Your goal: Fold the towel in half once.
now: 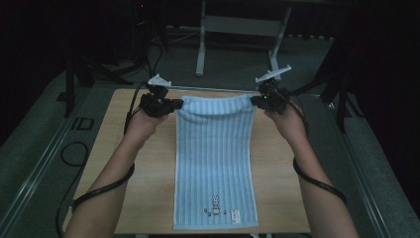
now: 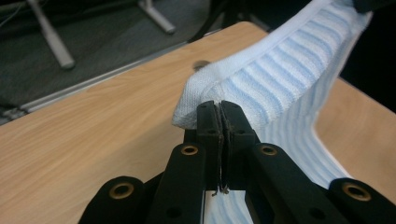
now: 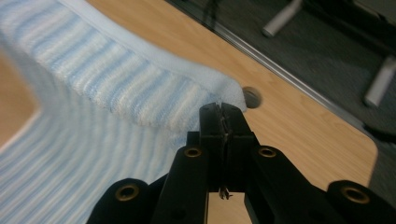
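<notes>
The far left corner of the blue striped towel (image 1: 215,163) is clamped in the left claw (image 1: 177,104), whose jaws are pressed together on the cloth. The far right corner is clamped the same way in the right claw (image 1: 255,100). The far end of the towel is held lifted above the bench (image 1: 143,168) near its far edge and sags a little between both claws. The remaining cloth lies along the middle of the bench and reaches its near edge.
</notes>
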Demonstrator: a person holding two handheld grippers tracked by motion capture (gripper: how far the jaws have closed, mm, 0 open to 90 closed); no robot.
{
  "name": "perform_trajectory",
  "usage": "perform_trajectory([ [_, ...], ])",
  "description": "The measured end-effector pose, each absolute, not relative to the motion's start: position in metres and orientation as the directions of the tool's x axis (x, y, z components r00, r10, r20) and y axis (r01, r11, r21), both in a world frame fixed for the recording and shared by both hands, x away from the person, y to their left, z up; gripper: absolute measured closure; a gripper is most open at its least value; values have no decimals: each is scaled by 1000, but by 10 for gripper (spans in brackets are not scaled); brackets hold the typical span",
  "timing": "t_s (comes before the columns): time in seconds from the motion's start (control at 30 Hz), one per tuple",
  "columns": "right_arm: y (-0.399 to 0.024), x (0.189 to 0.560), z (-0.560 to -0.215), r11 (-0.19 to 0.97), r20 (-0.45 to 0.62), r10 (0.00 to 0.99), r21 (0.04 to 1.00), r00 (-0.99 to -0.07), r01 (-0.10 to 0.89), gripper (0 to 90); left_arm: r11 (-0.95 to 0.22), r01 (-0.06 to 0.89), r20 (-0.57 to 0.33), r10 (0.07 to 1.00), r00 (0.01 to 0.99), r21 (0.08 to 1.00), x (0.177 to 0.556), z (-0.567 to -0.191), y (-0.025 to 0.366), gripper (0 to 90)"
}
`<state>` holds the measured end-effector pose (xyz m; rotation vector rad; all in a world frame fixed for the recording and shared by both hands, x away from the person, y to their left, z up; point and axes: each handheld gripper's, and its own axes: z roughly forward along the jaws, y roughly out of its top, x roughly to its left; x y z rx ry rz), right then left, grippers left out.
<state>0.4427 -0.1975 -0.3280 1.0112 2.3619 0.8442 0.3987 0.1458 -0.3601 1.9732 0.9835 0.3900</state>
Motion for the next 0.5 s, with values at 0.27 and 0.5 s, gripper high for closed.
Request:
perform_trajectory([
  [0.27, -218, 378, -379, 579, -120, 691, 682, -713, 447, 888, -328, 481, -120, 714, 690, 813, 337, -418, 146, 868],
  [0.5, -224, 340, -453, 617, -66, 655, 622, -753, 483, 888, -381, 553, -184, 677, 713, 741, 304, -479, 138, 866],
])
